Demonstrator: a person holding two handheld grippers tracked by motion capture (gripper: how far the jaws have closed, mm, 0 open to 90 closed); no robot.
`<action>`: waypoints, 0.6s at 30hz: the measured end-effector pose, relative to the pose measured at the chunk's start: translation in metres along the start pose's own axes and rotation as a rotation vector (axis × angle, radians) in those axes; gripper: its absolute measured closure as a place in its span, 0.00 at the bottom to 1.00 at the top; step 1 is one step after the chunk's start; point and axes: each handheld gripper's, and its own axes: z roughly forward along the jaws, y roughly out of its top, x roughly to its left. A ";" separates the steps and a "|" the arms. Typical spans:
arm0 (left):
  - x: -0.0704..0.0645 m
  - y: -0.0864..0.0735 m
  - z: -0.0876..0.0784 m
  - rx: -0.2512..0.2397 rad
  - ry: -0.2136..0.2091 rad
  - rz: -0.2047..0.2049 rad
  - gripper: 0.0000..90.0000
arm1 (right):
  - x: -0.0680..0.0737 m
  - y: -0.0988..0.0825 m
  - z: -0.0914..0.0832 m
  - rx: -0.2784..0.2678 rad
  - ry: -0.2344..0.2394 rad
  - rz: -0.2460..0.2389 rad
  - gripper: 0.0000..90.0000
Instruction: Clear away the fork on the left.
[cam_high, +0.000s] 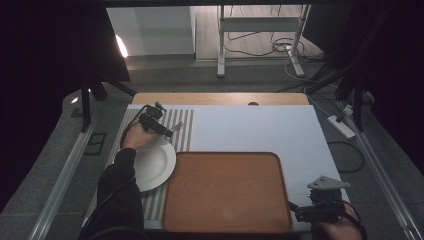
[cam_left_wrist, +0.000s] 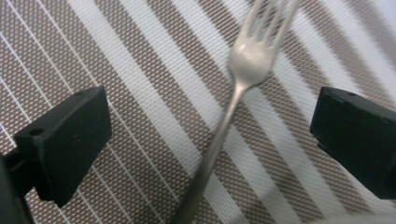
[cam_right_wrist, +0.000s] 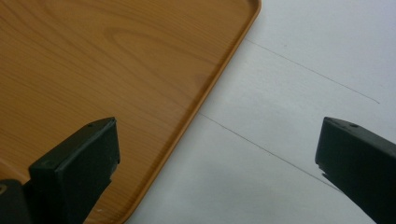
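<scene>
Your left gripper (cam_left_wrist: 210, 140) stands wide open over a silver metal fork (cam_left_wrist: 233, 98) lying untouched on the brown-and-white striped woven placemat (cam_left_wrist: 140, 70).

High view is sitting above your side of the counter (cam_high: 260, 127), looking forward and down; it's taking in the whole top plus the floor beyond, so it's the far one. Your forearms are coming in from its bottom edge.

Left gripper view is riding on your left hand-held gripper (cam_high: 167, 132), looking along its jaws, very close to the striped mat (cam_left_wrist: 116, 93) and the fork (cam_left_wrist: 243, 70). It's sharing that mat patch with the high view, upper left of the counter.

Right gripper view is riding on your right hand-held gripper (cam_high: 295, 210), close, facing the corner of the wooden tray (cam_right_wrist: 116, 70) and the white surface (cam_right_wrist: 299, 93) beside it, sharing that corner with the high view.
</scene>
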 end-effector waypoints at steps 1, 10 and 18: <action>0.000 0.000 0.002 0.007 0.002 0.002 0.01 | 0.000 0.000 0.000 0.000 0.000 0.001 0.00; 0.005 -0.005 -0.005 -0.007 -0.004 0.021 0.34 | 0.000 0.000 0.000 0.000 0.003 0.000 0.00; 0.013 -0.017 -0.013 -0.012 -0.035 0.056 0.82 | 0.000 0.000 0.000 0.001 0.005 -0.002 0.00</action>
